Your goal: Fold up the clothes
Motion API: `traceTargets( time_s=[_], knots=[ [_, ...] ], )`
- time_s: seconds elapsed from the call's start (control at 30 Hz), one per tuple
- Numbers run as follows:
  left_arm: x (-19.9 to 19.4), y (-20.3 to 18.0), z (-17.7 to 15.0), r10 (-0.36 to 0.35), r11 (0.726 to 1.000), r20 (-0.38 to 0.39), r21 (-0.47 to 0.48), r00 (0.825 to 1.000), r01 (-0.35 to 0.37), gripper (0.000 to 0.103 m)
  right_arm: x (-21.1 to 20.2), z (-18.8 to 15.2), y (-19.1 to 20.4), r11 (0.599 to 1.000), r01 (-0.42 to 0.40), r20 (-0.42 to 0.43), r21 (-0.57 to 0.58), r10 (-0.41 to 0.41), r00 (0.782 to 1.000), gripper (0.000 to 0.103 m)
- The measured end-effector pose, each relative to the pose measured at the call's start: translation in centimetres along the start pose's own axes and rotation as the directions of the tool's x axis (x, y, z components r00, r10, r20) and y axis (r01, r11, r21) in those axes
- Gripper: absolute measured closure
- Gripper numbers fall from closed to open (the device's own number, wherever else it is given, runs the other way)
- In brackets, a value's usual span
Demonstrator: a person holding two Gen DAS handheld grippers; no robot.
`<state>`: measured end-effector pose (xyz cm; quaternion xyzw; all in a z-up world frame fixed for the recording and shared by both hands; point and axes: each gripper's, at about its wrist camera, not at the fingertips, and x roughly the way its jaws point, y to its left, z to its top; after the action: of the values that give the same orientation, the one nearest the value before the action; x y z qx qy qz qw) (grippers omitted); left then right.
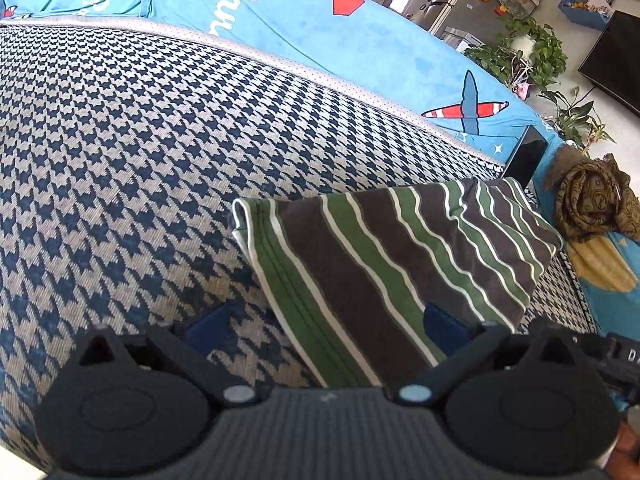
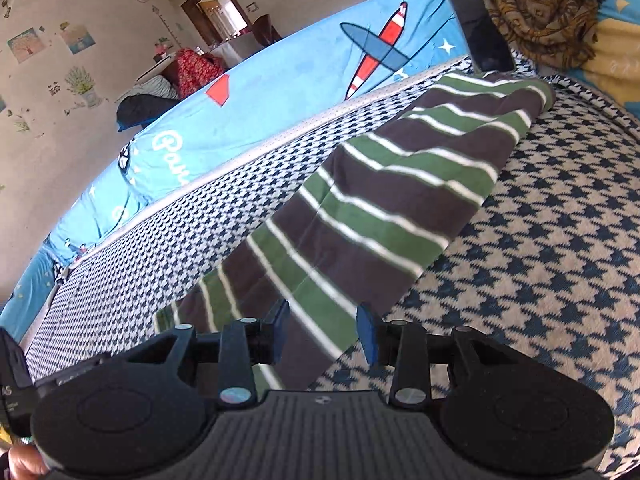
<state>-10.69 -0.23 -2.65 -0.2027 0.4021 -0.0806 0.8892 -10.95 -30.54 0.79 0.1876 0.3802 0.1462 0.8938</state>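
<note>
A folded garment with green, brown and white stripes [image 1: 384, 256] lies flat on a houndstooth cloth [image 1: 120, 152]. In the left wrist view its near edge runs between my fingers. My left gripper [image 1: 326, 326] stands wide open just above that edge, the right fingertip [image 1: 442, 324] over the fabric and the left one over the cloth. In the right wrist view the garment [image 2: 380, 200] stretches away from a near corner. My right gripper [image 2: 324, 334] hangs over that corner, its jaws partly apart, and the blue pads [image 2: 366, 336] press on nothing.
A blue blanket with aeroplane prints [image 1: 320, 32] borders the houndstooth cloth on the far side. A crumpled brown patterned scarf [image 1: 596, 200] and a black flat device [image 1: 524, 160] lie beyond the garment's far end. Potted plants [image 1: 528, 52] and a dark screen [image 1: 616, 60] stand on the floor behind.
</note>
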Motion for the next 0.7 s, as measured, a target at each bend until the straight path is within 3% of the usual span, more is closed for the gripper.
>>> traceTargets(
  time_s=[0.2, 0.47, 0.63, 0.7],
  knots=[
    [-0.6, 0.5, -0.5, -0.038, 0.998, 0.003, -0.042, 0.999, 0.038, 0.000, 0.6, -3.5, 0.9, 0.986, -0.146, -0.104, 0.083, 0.154, 0.983, 0.067],
    [-0.8, 0.9, -1.1, -0.080, 0.994, 0.001, -0.080, 0.997, 0.080, 0.000, 2.0, -6.3, 2.1, 0.964, -0.209, -0.185, 0.167, 0.239, 0.953, 0.067],
    [-0.7, 1.0, -1.5, -0.121, 0.987, -0.004, -0.103, 0.993, 0.120, 0.000, 3.2, -7.2, 2.4, 0.938, -0.247, -0.204, 0.244, 0.299, 0.932, 0.067],
    [-0.7, 1.1, -1.5, -0.134, 0.985, -0.005, -0.114, 0.991, 0.132, 0.000, 3.6, -7.6, 2.6, 0.932, -0.247, -0.192, 0.266, 0.302, 0.934, 0.067]
  ],
)
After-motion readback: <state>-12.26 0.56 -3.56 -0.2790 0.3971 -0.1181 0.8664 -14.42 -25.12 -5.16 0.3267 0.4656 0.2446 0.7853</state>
